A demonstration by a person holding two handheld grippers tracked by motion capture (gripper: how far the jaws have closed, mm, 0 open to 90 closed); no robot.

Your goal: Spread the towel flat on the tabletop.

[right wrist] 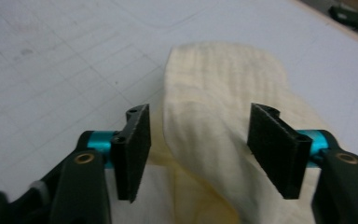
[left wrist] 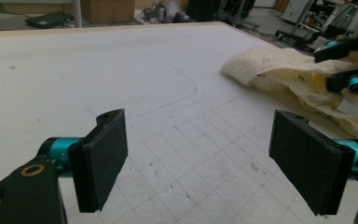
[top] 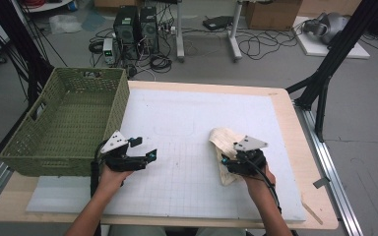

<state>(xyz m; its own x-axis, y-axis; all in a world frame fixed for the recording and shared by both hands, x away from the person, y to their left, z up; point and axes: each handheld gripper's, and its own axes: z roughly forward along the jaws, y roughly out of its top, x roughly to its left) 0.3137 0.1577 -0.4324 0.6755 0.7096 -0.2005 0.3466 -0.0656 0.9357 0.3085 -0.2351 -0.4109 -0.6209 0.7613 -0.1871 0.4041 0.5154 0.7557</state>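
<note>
While both claws gape over the gridded white mat (top: pixel 187 147), cables (top: pixel 256 46) litter the floor.

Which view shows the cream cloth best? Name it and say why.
The right gripper view: the cream cloth sits large between the open right tongs, its ribbed weave clear. The left gripper view shows it off to the side; the high view shows it small, partly under the hand.

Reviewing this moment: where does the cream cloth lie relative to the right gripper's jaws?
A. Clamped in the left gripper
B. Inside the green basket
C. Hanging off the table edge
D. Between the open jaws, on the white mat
D. In the right gripper view the cream cloth runs up between the right gripper's parted jaws, lying on the white mat; neither pad presses on it.
</note>
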